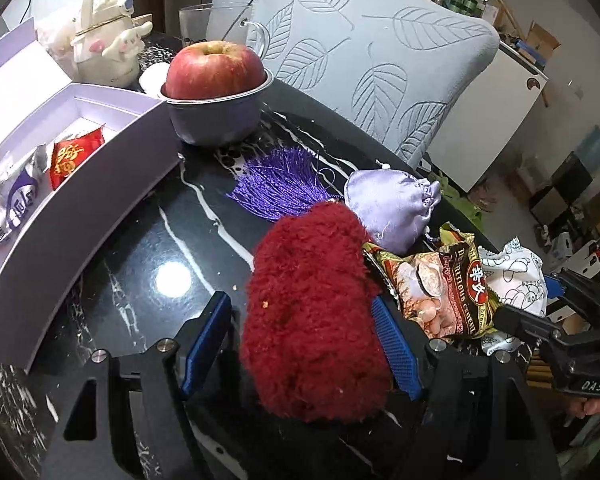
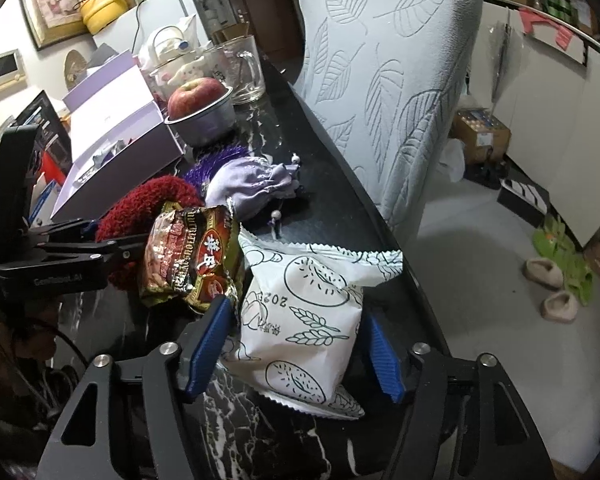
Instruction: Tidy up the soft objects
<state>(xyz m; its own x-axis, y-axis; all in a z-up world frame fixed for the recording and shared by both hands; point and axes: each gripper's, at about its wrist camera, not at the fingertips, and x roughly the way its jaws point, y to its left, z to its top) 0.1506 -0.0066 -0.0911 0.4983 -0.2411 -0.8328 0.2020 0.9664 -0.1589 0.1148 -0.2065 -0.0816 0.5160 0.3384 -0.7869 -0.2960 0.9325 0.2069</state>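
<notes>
A dark red fluffy thing (image 1: 312, 312) lies on the black marble table (image 1: 148, 240) between the blue pads of my left gripper (image 1: 300, 304). The jaws stand open, with a gap at the left pad (image 1: 206, 344). A white printed snack packet (image 2: 300, 320) lies between the pads of my right gripper (image 2: 296, 312), which is open too. Between the two lies a brown cereal packet (image 2: 192, 252). Behind them rest a lilac satin pouch (image 1: 392, 208) and a purple tassel (image 1: 280, 188). At the left, an open lilac box (image 1: 80, 184) holds a red packet (image 1: 74, 156) and a silver one (image 1: 16, 200).
A grey bowl (image 1: 212, 120) with a red apple (image 1: 216, 68) stands behind the box. A glass mug (image 1: 220, 24) and a white cartoon kettle (image 1: 104, 48) are further back. A chair with a leaf-patterned cover (image 1: 372, 60) stands against the table's far edge.
</notes>
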